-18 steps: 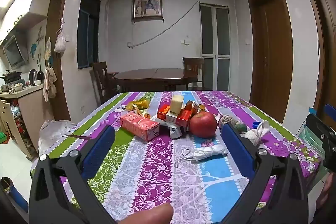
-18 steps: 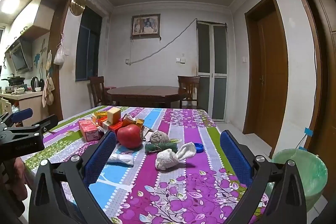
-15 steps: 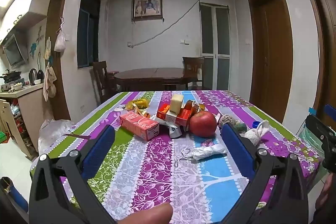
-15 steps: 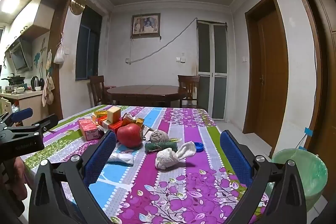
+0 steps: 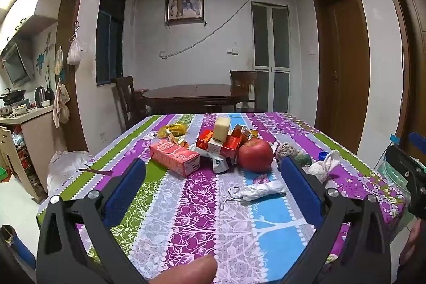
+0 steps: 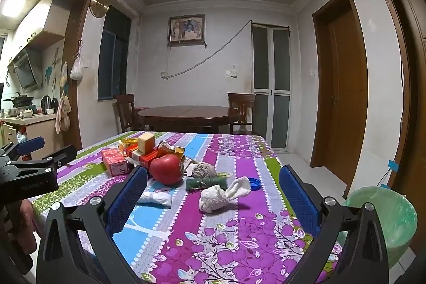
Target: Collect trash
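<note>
A table with a striped floral cloth (image 5: 197,206) holds a pile of litter: a pink carton (image 5: 174,156), red and orange boxes (image 5: 221,141), a yellow wrapper (image 5: 173,128), a white twisted wrapper (image 5: 262,189), a crumpled white tissue (image 6: 222,196), a green roll (image 6: 206,182) and a blue cap (image 6: 255,183). A red apple (image 5: 255,155) sits among them. My left gripper (image 5: 211,185) is open and empty above the table's near edge. My right gripper (image 6: 213,189) is open and empty, near the right front corner.
A bin with a green liner (image 6: 386,220) stands on the floor right of the table. A dark dining table (image 5: 191,95) with chairs stands behind. A kitchen counter (image 5: 24,116) is at the left, doors at the right.
</note>
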Motion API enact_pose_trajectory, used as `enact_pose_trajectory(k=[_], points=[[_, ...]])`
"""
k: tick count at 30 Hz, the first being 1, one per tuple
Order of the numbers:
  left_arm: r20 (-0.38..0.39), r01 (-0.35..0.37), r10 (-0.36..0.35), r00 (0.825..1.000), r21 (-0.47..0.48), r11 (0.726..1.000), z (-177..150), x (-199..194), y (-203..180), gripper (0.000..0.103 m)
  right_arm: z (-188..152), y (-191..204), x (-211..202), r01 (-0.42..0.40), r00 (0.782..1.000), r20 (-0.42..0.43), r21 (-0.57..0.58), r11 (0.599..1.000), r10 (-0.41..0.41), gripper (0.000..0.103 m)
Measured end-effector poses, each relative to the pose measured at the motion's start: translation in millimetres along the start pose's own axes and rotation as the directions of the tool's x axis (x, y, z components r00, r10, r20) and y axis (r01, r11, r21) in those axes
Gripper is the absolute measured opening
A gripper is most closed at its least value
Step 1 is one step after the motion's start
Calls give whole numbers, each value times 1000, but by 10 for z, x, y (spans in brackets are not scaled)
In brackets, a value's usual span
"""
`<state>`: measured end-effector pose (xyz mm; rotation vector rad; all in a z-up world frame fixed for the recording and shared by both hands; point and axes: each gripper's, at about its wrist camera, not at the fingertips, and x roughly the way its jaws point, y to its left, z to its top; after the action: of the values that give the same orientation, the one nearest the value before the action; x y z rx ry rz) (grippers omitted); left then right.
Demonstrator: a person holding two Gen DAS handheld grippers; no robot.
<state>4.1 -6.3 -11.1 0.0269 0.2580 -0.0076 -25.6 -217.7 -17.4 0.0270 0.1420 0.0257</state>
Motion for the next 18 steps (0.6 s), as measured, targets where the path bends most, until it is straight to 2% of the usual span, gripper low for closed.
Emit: enact_pose_trajectory(k=[18], points=[[-6, 10, -10, 1000, 2, 1000, 33, 6, 13, 98, -2, -12, -3, -1, 1000, -1, 1, 1000, 1, 99]])
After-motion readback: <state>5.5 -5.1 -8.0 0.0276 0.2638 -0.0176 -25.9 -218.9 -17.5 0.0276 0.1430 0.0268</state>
